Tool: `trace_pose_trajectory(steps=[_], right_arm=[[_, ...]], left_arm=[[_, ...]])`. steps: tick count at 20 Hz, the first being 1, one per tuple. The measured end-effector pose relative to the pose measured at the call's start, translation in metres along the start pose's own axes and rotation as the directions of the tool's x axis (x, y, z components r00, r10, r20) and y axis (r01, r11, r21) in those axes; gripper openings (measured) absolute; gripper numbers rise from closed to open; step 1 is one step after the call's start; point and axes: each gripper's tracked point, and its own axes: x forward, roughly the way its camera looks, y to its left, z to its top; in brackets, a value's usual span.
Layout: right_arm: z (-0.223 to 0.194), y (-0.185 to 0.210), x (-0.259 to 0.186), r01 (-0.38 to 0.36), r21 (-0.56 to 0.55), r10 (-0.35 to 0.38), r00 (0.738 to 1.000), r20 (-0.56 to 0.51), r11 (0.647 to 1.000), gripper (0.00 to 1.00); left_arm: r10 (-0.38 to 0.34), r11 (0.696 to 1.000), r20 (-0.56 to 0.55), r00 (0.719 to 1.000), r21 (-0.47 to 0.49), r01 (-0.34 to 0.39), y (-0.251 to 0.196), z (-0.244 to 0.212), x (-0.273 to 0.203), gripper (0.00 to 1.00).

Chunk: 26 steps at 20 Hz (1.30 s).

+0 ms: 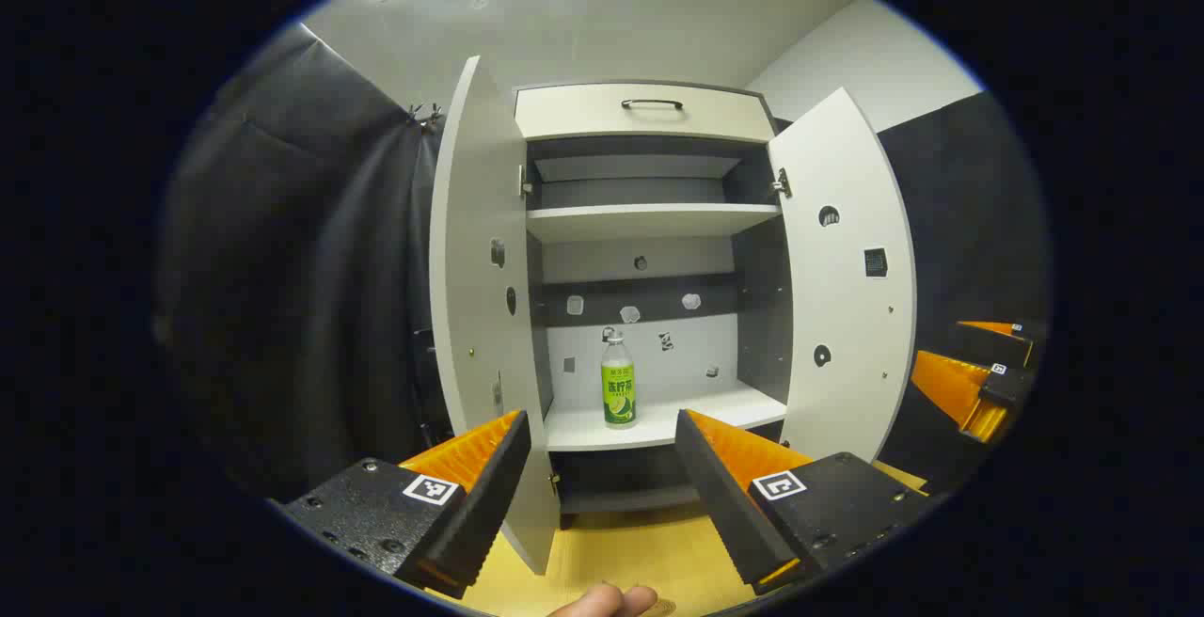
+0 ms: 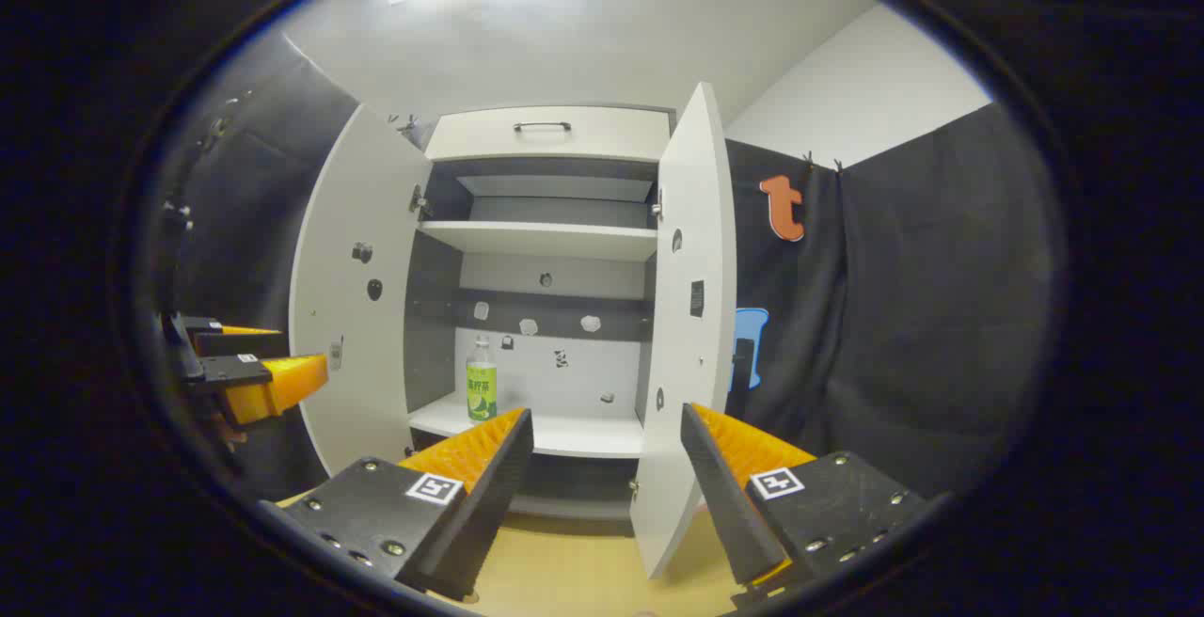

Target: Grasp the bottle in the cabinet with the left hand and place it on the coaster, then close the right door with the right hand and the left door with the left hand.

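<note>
The left claw (image 1: 600,481) hangs wide open with nothing between its fingers, pointed at the cabinet (image 1: 649,114); straight ahead of it, seen through the gap between the fingers, the bottle (image 1: 618,382) stands upright on the lower shelf (image 1: 677,419), well apart from the fingertips; the left door (image 1: 480,297) stands swung out just beyond its left finger, the right door (image 1: 847,288) beyond its right finger; the wooden table (image 1: 621,551) lies beneath, and a fingertip of the person's hand (image 1: 607,601) shows at the bottom edge. The right claw (image 2: 607,476) is also spread open and empty; the right door's edge (image 2: 691,316) sits ahead between its fingers, the bottle (image 2: 482,391) farther off above its left finger; the left claw (image 2: 254,377) shows far to its left.
</note>
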Motion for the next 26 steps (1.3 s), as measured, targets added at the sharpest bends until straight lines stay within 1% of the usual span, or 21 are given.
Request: trace_pose_trajectory(steps=[1,2,3,4,5,6,7,8,9,10,11,13,18,20,21,22,24,26], right_arm=[[-0.004,0.0,-0.006,-0.011,0.002,0.011,1.0,-0.001,1.0,0.95],[-0.006,0.001,-0.009,-0.023,0.005,0.023,1.0,-0.003,1.0,0.93],[-0.008,0.004,-0.01,-0.036,0.011,0.036,0.999,-0.009,0.999,0.93],[-0.009,0.006,-0.009,-0.047,0.017,0.048,0.999,-0.013,0.999,0.95],[-0.008,0.008,-0.009,-0.055,0.019,0.056,0.998,-0.014,0.998,0.95],[-0.007,0.01,-0.007,-0.063,0.022,0.063,0.998,-0.011,0.998,0.95],[-0.005,0.013,-0.006,-0.071,0.029,0.071,0.997,-0.008,0.997,0.93],[-0.004,0.015,-0.004,-0.073,0.041,0.073,0.997,-0.006,0.996,0.93],[-0.005,0.017,-0.002,-0.077,0.051,0.077,0.997,-0.01,0.996,0.95],[-0.006,0.019,0.001,-0.079,0.057,0.079,0.997,-0.013,0.995,0.95],[-0.005,0.02,0.004,-0.078,0.06,0.079,0.997,-0.013,0.995,0.93],[-0.005,0.026,0.012,-0.085,0.066,0.086,0.996,-0.015,0.994,0.93],[-0.002,0.035,0.037,-0.088,0.099,0.09,0.996,-0.014,0.991,0.93],[-0.006,0.034,0.047,-0.073,0.104,0.076,0.997,-0.026,0.992,0.93],[-0.007,0.034,0.053,-0.064,0.101,0.067,0.997,-0.032,0.993,0.93],[-0.008,0.034,0.057,-0.059,0.097,0.063,0.998,-0.033,0.994,0.95],[-0.007,0.035,0.064,-0.054,0.093,0.056,0.998,-0.013,0.994,0.96],[-0.006,0.035,0.071,-0.05,0.093,0.05,0.999,0.001,0.994,0.95]], left_arm=[[0.006,1.0,0.002,1.0,-0.012,-0.006,-0.002,0.0,-0.003,0.98],[0.012,1.0,-0.002,1.0,-0.024,-0.012,-0.005,-0.001,-0.008,0.98],[0.021,0.999,-0.012,1.0,-0.032,-0.021,-0.006,-0.003,-0.012,1.0],[0.02,0.999,-0.027,0.999,-0.034,-0.021,-0.007,-0.007,-0.016,0.98],[0.015,0.999,-0.037,0.999,-0.042,-0.017,-0.01,-0.009,-0.018,1.0],[0.009,0.999,-0.039,0.999,-0.047,-0.011,-0.012,-0.009,-0.018,0.98],[0.007,0.999,-0.043,0.999,-0.047,-0.009,-0.011,-0.011,-0.016,0.98],[0.01,0.999,-0.043,0.999,-0.048,-0.012,-0.009,-0.012,-0.014,0.98],[0.011,0.998,-0.044,0.999,-0.054,-0.013,-0.01,-0.013,-0.011,0.98],[0.009,0.998,-0.046,0.999,-0.064,-0.012,-0.01,-0.013,-0.006,0.98],[0.003,0.997,-0.048,0.999,-0.07,-0.007,-0.01,-0.015,-0.002,0.98],[-0.005,0.998,-0.047,0.999,-0.07,0.002,-0.008,-0.015,0.011,0.98],[-0.034,0.996,-0.036,0.999,-0.081,0.031,-0.007,-0.019,0.069,0.98],[-0.047,0.995,-0.038,0.998,-0.094,0.043,-0.009,-0.025,0.096,0.98],[-0.046,0.995,-0.028,0.999,-0.091,0.043,-0.009,-0.027,0.112,1.0],[-0.034,0.996,-0.017,0.999,-0.089,0.032,-0.007,-0.028,0.129,0.98],[-0.025,0.995,0.0,1.0,-0.101,0.025,-0.008,-0.03,0.16,0.98],[-0.053,0.99,-0.005,0.999,-0.128,0.052,-0.015,-0.036,0.192,0.98]])
